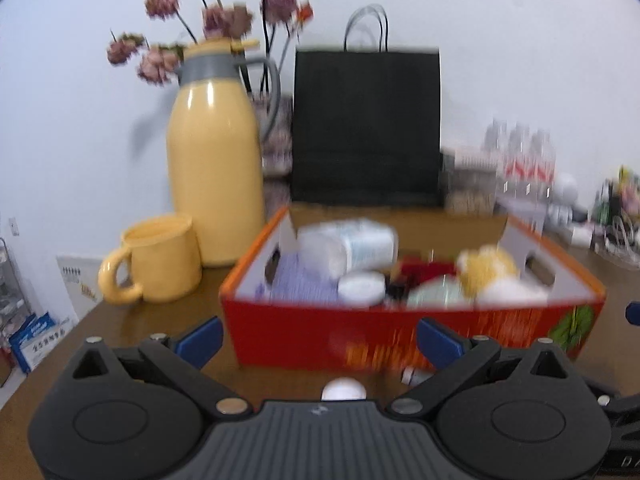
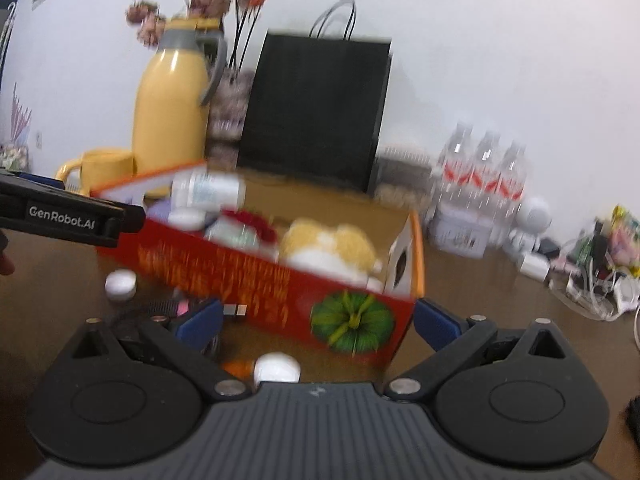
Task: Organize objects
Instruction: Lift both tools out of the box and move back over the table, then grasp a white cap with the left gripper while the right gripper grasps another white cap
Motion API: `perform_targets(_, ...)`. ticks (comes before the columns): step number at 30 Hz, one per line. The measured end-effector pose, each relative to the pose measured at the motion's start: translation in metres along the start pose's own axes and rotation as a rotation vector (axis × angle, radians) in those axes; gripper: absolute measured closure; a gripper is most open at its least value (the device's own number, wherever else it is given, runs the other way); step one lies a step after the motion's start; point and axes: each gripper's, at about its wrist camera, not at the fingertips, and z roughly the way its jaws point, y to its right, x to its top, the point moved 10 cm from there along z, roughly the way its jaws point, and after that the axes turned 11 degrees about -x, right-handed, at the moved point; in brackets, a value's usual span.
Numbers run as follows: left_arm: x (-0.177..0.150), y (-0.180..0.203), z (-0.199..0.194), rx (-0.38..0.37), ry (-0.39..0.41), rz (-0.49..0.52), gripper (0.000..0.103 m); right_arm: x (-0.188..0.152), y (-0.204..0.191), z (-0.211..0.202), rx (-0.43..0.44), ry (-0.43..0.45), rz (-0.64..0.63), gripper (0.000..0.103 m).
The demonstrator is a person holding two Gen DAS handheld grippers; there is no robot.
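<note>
Both grippers spread wide, empty; red box (image 1: 360,336) ahead (blurred)

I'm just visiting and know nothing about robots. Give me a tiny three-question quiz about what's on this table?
1. True or false: the red box is empty.
2. What stands behind the box: A) black paper bag B) television C) ladder?
3. What colour are the jug and mug?

Key: 1. False, it holds a plush toy, a bottle and more. 2. A. 3. Yellow.
</note>
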Motion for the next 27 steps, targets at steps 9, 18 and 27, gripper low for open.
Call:
perform_targets(9,-0.042,-0.028,0.018,0.042,-0.191,-0.078,0.0,-0.038,0.009,0.02,0.002,-0.207,0.062,0.0)
perform_targets(18,-0.054,-0.032,0.033,0.034,-0.225,-0.089,0.0,-0.051,0.012,0.031,0.038,-0.3,0.127,0.0)
perform_targets(27,-0.047,-0.024,0.04,-0.005,-0.221,-0.061,0.008,-0.045,0.007,0.04,0.026,-0.304,0.136,0.0)
